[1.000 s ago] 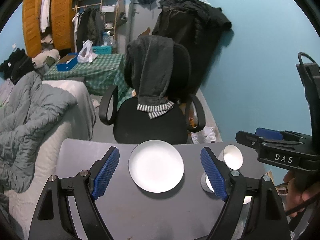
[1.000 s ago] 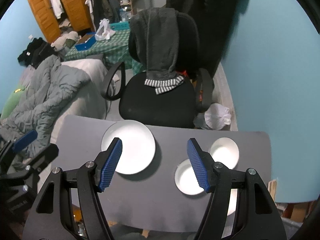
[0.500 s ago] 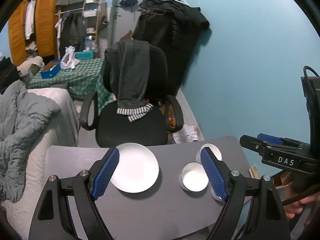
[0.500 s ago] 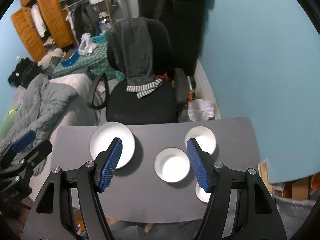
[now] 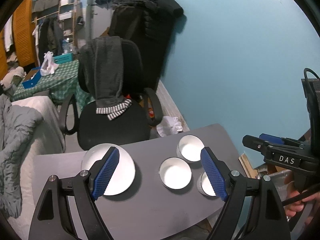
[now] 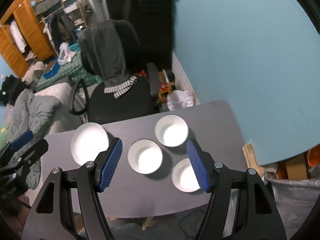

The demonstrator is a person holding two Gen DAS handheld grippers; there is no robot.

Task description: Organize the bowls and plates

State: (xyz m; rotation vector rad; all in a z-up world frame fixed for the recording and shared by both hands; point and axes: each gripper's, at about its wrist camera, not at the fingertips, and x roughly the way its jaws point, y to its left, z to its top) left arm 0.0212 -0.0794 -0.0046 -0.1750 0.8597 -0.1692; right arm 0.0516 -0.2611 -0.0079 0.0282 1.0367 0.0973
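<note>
So both sets of tongs are just hanging above the near edge of the bench (image 6: 220, 180), tilted down at it. The left tongs (image 5: 160, 174) are spread wide with nothing between the pads, and the right tongs (image 6: 154, 165) are about as wide and equally empty. My guess is they're held high like this to size up the layout before committing to a first pick.

On the bench, nearest on the right, sits one small white bowl (image 6: 185, 176), partly behind the right tongs' pad. A bit further in is the middle bowl (image 6: 145, 156), then the far bowl (image 6: 171, 130) close to the back edge. The three are bunched together on the right half but not touching, so nesting them looks like the obvious job. The white plate (image 6: 89, 143) lies alone on the left, well apart from the bowls.

Beyond the bench there's a black office chair (image 6: 120, 100) with a grey garment draped over its back.

Compared with a second ago, both views have swung to the right: the plate was dead centre between the left tongs, now the bowls are, and the third bowl is in view too. Nothing on the bench has moved.
</note>
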